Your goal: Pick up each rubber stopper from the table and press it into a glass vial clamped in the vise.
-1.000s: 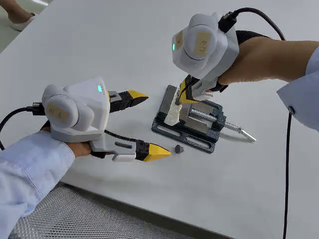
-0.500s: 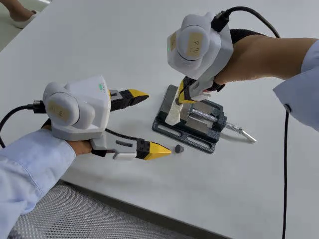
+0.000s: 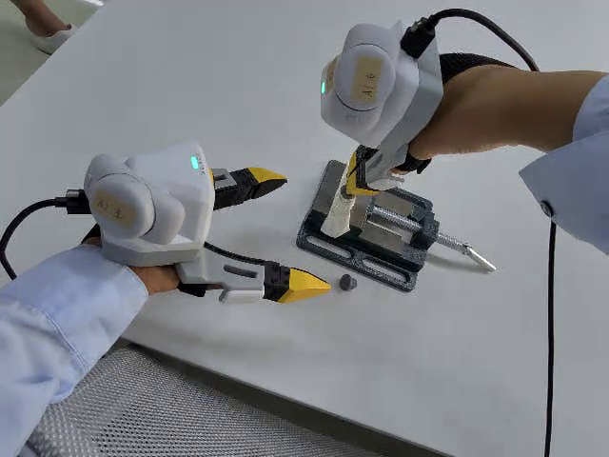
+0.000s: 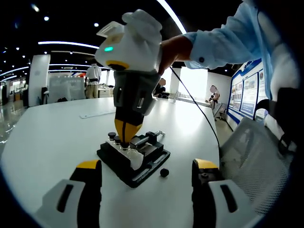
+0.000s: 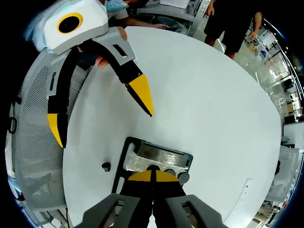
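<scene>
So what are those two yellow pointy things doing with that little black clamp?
A person holds one tool in each hand at a white table. The right tool, with its jaws closed, points down at a row of small glass vials clamped in the dark metal vise. The left tool hovers open beside the vise, close to a small dark rubber stopper lying loose on the table. That stopper is not yet picked up.
</scene>
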Motion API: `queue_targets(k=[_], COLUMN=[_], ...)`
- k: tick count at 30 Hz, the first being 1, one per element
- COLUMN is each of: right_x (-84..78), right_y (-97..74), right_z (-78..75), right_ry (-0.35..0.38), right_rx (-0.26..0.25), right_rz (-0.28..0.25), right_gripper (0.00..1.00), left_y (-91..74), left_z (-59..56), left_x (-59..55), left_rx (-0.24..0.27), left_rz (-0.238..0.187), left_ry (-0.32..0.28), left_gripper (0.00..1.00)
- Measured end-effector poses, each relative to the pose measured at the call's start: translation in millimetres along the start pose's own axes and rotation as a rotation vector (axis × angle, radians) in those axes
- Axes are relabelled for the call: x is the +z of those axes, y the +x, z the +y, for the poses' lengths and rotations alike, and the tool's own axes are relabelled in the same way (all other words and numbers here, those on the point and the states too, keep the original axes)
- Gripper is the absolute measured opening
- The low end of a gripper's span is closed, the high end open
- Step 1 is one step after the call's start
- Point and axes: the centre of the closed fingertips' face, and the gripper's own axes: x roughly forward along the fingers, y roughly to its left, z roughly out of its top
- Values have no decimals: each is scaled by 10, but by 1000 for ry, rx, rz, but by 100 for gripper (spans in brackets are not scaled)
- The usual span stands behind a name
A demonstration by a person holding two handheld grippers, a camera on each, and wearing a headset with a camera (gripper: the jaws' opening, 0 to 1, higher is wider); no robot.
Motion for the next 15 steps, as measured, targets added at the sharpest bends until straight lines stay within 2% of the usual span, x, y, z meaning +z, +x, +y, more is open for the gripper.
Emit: queue_targets(k=[8, 12, 15], right_x=[6, 11, 3], right_y=[-2, 6, 2], right_z=[-8, -3, -6], right_ry=[59, 54, 80], right_rx=[19, 4, 0], right_rz=[-30, -18, -45], right_gripper=[0, 0, 0], left_y=[6, 9, 3], left_z=[-11, -16, -24], left_x=[-15, -18, -9], left_rx=[-5, -6, -6], left_rz=[7, 10, 11], left_ry=[2, 4, 6], left_gripper=[75, 75, 75])
